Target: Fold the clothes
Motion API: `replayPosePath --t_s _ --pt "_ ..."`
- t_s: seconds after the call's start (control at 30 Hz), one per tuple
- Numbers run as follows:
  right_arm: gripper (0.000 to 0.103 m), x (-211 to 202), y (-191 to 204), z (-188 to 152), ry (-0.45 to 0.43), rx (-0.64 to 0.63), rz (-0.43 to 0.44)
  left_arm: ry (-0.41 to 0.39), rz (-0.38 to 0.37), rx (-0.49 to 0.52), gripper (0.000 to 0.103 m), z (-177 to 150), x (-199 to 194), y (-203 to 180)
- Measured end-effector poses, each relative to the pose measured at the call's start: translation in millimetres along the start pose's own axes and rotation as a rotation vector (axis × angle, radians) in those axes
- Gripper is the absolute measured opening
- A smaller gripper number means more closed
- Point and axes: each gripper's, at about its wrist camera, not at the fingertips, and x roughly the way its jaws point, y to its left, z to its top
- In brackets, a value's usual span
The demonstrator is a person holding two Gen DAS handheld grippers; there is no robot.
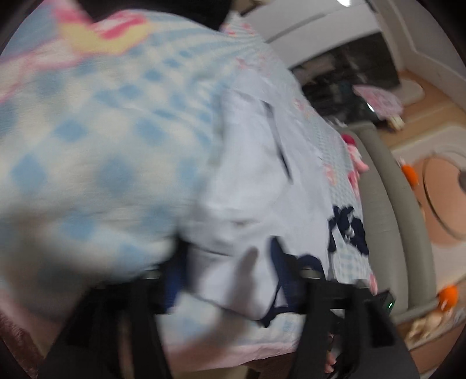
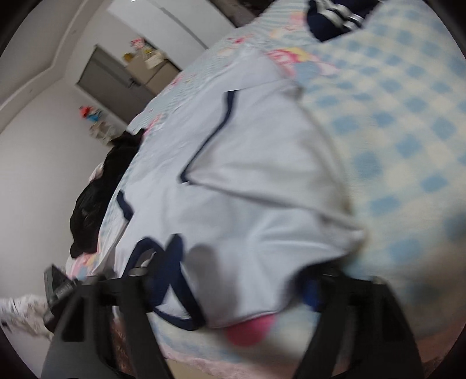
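Left wrist view: the left claw (image 1: 233, 280) sits low at the near edge of the bed (image 1: 381, 186), fingers wide apart, with the white shirt (image 1: 256, 186) spread between and beyond them. The shirt lies mostly flat on the checked blue bedsheet (image 1: 96, 140), navy trim showing down its length, likely laid out so a clean fold line can be made. Its near hem bunches up by the fingertips; whether either finger actually pinches cloth I cannot tell, blur is heavy.

Right wrist view: the right claw (image 2: 230, 280) is at the same near edge, fingers also spread wide, the shirt (image 2: 247, 175) running away from it across the bedsheet (image 2: 407, 122). A navy loop of trim (image 2: 163, 274) curls around the claw's left finger, touching or draped over it, cannot say which. The shirt's right side looks lifted or doubled into a ridge, which fits a fold either being made or being smoothed.

Hard to read: a pink blob (image 2: 250, 329) under the near hem, unidentifiable. A dark bundle of clothes (image 2: 96, 198) lies at the bed's far-left side, and a navy garment (image 2: 335, 17) is cut off at the top. Sleeves and collar not separable. Motion blur smears both frames; the person's hands are out of view.
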Motion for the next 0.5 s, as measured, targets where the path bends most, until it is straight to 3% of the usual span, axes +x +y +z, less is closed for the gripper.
replayPosePath --t_s 0.03,0.07,0.13,0.17,0.2,0.23,0.27,0.3,0.4,0.43,0.5 --pt "0.087 2 5 -1 0.004 -0.022 -0.019 -0.01 0.03 0.047 0.066 -2 2 -9" --pt "0.087 4 10 -2 0.01 -0.042 -0.043 -0.021 0.061 0.094 0.048 -4 5 -17" --pt "0.081 7 16 0 0.022 -0.07 -0.09 -0.024 0.069 0.109 0.023 0 4 -20" --pt "0.06 8 18 2 0.029 -0.082 -0.114 -0.025 0.06 0.101 0.013 3 3 -19" --pt "0.041 5 20 4 0.021 -0.088 -0.116 -0.028 0.037 0.089 0.011 7 -1 -16" --pt "0.032 1 21 6 0.006 -0.09 -0.106 -0.031 0.012 0.077 0.011 11 -5 -12" --pt "0.015 -4 21 7 -0.008 -0.096 -0.104 -0.032 -0.001 0.064 0.011 13 -6 -9" --pt "0.01 -8 19 8 -0.02 -0.105 -0.105 -0.033 -0.012 0.051 0.011 15 -6 -6" --pt "0.012 -6 7 10 -0.014 -0.047 -0.071 0.001 -0.025 -0.024 0.012 18 9 8" --pt "0.021 -4 3 10 -0.01 -0.023 -0.058 0.01 -0.029 -0.039 0.012 18 12 11" --pt "0.023 -1 -6 11 -0.003 0.024 -0.031 0.018 -0.051 -0.055 0.012 18 17 13"
